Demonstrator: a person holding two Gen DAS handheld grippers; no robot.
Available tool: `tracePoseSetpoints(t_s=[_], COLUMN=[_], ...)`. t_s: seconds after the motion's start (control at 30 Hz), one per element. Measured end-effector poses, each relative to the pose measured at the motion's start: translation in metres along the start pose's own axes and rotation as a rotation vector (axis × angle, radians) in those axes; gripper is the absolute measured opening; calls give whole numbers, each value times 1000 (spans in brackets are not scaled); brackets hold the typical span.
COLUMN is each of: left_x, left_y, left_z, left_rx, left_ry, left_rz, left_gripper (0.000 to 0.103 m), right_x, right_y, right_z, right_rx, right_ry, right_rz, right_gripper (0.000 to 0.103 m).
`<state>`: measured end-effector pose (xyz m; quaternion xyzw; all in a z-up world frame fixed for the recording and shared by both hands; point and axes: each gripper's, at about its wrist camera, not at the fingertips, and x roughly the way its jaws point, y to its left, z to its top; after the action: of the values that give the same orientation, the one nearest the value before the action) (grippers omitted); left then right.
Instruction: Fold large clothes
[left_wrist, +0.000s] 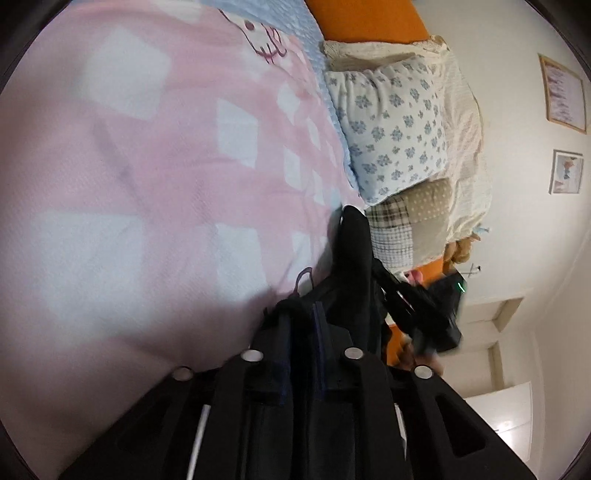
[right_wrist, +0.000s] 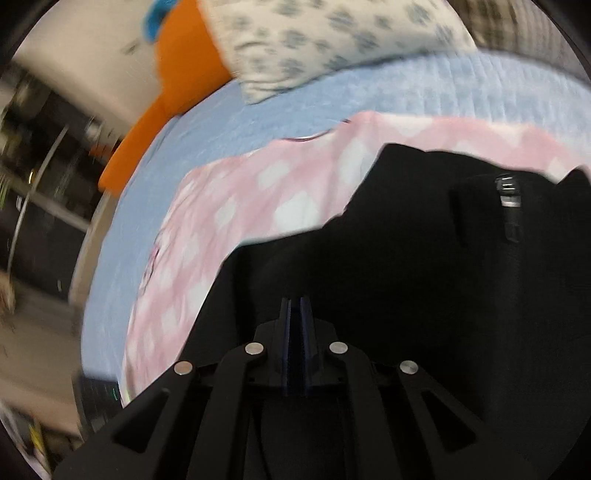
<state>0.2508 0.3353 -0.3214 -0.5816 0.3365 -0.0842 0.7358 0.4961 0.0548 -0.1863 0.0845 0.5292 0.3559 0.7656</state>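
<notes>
A black garment (left_wrist: 352, 251) with a zipper pull (right_wrist: 509, 195) lies on a pink checked blanket (left_wrist: 166, 147) spread over the bed. In the left wrist view my left gripper (left_wrist: 303, 314) is shut on a bunched edge of the garment, which rises in a peak just beyond it. To its right, a hand (left_wrist: 410, 354) holds the right gripper (left_wrist: 432, 317), with a dark strip of the fabric running toward it. In the right wrist view my right gripper (right_wrist: 295, 301) has its fingers pressed together low on the black garment (right_wrist: 406, 258), which fills the view ahead.
The pink blanket (right_wrist: 240, 206) lies on a light blue quilt (right_wrist: 369, 96). A floral pillow (left_wrist: 391, 125) and more cushions lean on the orange headboard (left_wrist: 362, 18). Framed pictures (left_wrist: 563, 94) hang on the white wall. Blurred dark furniture stands beside the bed at left in the right wrist view.
</notes>
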Motion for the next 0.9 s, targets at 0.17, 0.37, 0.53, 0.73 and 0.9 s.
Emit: tracePoseSetpoints(t_s=[0.17, 0.37, 0.53, 0.73, 0.9], left_x=[-48, -57, -29, -3, -6], left_y=[-42, -79, -67, -61, -64], left_z=[-11, -64, -87, -88, -82], left_rx=[139, 282, 268, 266, 202], left_ry=[-80, 80, 151, 175, 206], left_rz=[94, 114, 223, 274, 254], left_gripper=[66, 80, 80, 73, 10], right_x=[-102, -205, -213, -196, -207], right_y=[36, 27, 10, 14, 24], right_z=[-87, -250, -360, -419, -427], right_rx=[-230, -271, -221, -147, -103], right_ry=[5, 52, 163, 186, 173], right_rz=[53, 144, 51, 57, 175], right_gripper=[37, 66, 66, 44, 23])
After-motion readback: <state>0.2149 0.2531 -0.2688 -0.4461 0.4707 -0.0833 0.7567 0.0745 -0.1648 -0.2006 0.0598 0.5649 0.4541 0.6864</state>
